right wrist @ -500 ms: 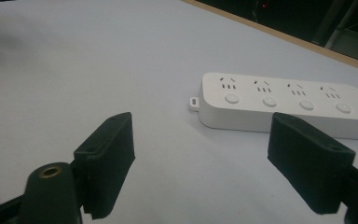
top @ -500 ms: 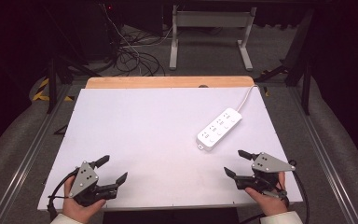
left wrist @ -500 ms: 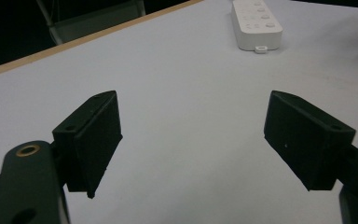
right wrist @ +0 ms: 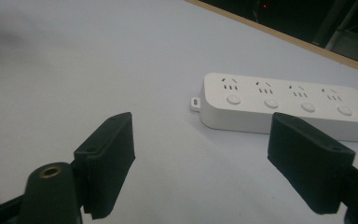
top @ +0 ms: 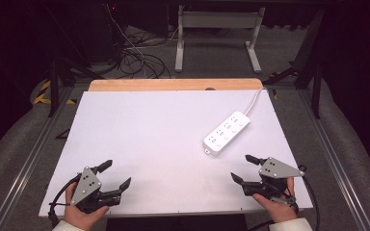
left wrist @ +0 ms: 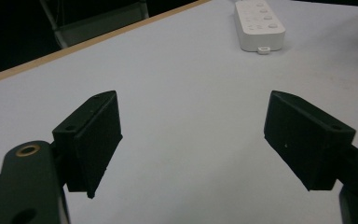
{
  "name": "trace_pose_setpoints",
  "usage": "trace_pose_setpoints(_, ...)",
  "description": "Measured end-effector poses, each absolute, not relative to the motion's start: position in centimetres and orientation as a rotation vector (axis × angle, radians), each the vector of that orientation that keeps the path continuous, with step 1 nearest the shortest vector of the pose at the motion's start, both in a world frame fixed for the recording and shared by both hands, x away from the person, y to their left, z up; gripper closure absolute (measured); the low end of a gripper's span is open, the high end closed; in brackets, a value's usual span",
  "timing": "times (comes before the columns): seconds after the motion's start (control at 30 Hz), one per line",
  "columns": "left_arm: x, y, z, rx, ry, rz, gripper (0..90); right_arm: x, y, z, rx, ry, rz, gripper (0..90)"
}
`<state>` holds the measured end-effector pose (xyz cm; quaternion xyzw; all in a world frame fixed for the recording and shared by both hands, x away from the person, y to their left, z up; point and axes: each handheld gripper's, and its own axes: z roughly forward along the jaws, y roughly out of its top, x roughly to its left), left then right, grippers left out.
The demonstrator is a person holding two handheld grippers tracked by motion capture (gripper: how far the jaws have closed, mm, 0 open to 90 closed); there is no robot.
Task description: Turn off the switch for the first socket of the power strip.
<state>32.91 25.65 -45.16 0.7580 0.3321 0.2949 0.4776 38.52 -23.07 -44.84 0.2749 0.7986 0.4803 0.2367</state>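
Both the left gripper (top: 112, 175) and the right gripper (top: 242, 168) rest at the near edge of the white desk (top: 154, 130) with fingers wide and empty, probably staged to reach the power strip (top: 227, 132) lying right of centre.

Since half a second ago, nothing has visibly moved: neither hand-held gripper nor the power strip (top: 227, 133).
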Motion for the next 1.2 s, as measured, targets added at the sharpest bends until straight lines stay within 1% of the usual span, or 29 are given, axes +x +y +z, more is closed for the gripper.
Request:
trace_pose_setpoints(0.07,32.9,25.6,-45.2,1.850,0.815,0.721,19.1,38.6,-23.0,-44.8,0.752,2.188,1.323,24.2)
trace_pose_setpoints(0.1,32.9,25.6,-45.2,1.850,0.812,0.721,19.1,38.6,-23.1,-44.8,0.742,2.192,1.331,26.2)
trace_pose_setpoints(0.5,32.9,25.6,-45.2,1.850,0.822,0.719,19.1,38.9,-23.0,-44.3,0.761,2.177,1.290,30.4)
trace_pose_setpoints(0.63,32.9,25.6,-45.2,1.848,0.823,0.722,19.1,39.2,-23.0,-43.8,0.775,2.178,1.280,30.0)
trace_pose_setpoints(0.7,32.9,25.6,-45.2,1.846,0.826,0.723,19.1,39.4,-22.9,-43.4,0.781,2.197,1.262,32.9)
trace_pose_setpoints(0.8,32.9,25.6,-45.2,1.847,0.829,0.719,19.1,39.6,-22.9,-43.2,0.772,2.204,1.250,34.5)
trace_pose_setpoints(1.03,32.9,25.5,-45.2,1.855,0.824,0.721,19.2,40.3,-23.0,-42.1,0.792,2.202,1.246,36.2)
trace_pose_setpoints(1.2,32.9,25.5,-45.3,1.860,0.823,0.716,19.2,40.9,-23.0,-41.2,0.795,2.214,1.257,39.2)
